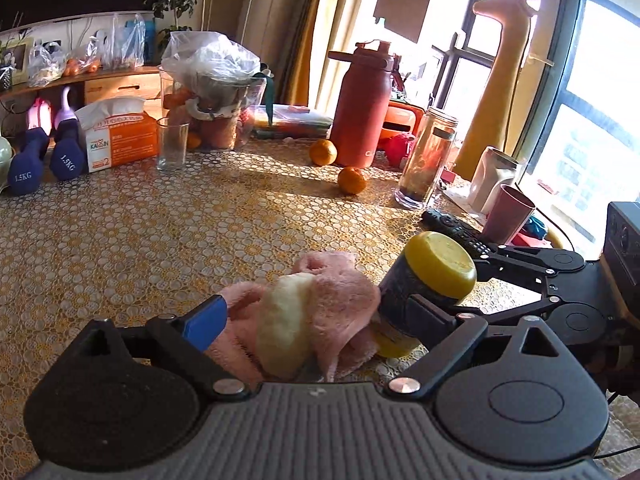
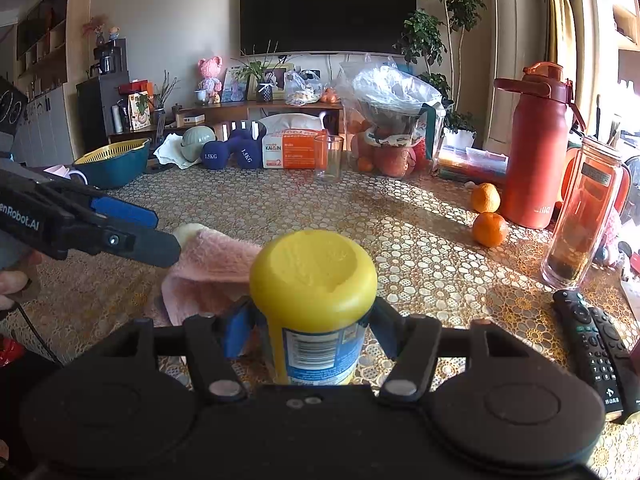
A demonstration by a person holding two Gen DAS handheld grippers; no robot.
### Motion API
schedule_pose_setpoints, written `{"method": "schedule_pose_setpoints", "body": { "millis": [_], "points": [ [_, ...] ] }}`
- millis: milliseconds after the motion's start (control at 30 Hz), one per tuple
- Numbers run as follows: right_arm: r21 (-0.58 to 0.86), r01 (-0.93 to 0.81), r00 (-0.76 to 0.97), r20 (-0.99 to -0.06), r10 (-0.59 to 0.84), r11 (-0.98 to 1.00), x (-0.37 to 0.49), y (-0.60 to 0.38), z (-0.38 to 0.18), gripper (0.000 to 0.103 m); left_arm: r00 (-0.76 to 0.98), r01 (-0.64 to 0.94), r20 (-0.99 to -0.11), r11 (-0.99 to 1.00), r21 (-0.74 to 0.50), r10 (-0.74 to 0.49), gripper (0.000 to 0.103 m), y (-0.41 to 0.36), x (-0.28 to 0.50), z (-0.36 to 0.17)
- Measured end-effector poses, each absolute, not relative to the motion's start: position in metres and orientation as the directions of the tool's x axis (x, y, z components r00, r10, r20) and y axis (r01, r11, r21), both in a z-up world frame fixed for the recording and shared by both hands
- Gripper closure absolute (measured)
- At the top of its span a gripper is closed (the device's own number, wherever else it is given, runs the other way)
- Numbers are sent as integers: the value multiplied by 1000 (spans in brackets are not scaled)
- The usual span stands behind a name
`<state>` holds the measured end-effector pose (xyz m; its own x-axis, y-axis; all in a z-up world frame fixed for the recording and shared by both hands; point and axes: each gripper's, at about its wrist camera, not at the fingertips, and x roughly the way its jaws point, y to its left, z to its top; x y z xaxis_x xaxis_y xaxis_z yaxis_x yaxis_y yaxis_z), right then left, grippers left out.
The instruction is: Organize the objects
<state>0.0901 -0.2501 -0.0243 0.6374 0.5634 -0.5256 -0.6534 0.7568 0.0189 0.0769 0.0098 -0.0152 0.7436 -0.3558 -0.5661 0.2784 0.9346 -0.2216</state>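
1. Now the right gripper holds a yellow plastic jar with a yellow lid and a blue label; its two fingers press on both sides of the jar body, and the lid stands above the jaws.
2. From the left wrist view, the same jar is tilted, and the black arm of the right gripper comes in from the right side.
3. The left gripper has its jaws spread wide around a crumpled pink fluffy towel with a pale cream part, which lies on the table between the fingers. Its blue finger pad is beside the towel on the left; I cannot tell if it touches.
4. The towel is just left of the jar, and the jar touches its right edge.
5. Ahead of the jaws, the gold patterned tablecloth carries two small oranges, a tall red thermos bottle, a clear glass jar with dark contents and an empty drinking glass.
6. To the right of the right jaws lie two black remote controls.
7. Far ahead on the left are two dark blue dumbbells and an orange and white tissue pack.
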Motion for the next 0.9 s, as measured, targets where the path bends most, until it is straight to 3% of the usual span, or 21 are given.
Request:
{"method": "schedule_pose_setpoints", "body": {
  "millis": [267, 400, 433, 500, 667, 900],
  "points": [
    [23, -652, 637, -525, 564, 758, 90, -251, -25, 41, 701, 299, -634, 941, -157, -328, 3, -8, 105, -42],
    [60, -639, 634, -524, 569, 767, 92, -258, -26, 42, 691, 332, -662, 941, -66, -291, 4, -19, 112, -52],
    [60, -639, 634, -523, 569, 767, 92, -257, -27, 42, 693, 335, -665, 941, -44, -278, 7, -23, 112, -54],
    [62, -638, 635, -522, 570, 768, 91, -258, -27, 42, 694, 353, -670, 935, 0, -262, 31, -31, 112, -58],
    [83, -628, 635, -521, 570, 774, 93, -262, -27, 42, 696, 353, -670, 935, 7, -258, 56, -40, 112, -57],
    [199, -581, 625, -513, 589, 789, 103, -282, -28, 42, 695, 329, -645, 938, -104, -316, 66, -27, 105, -37]
  ]
}}
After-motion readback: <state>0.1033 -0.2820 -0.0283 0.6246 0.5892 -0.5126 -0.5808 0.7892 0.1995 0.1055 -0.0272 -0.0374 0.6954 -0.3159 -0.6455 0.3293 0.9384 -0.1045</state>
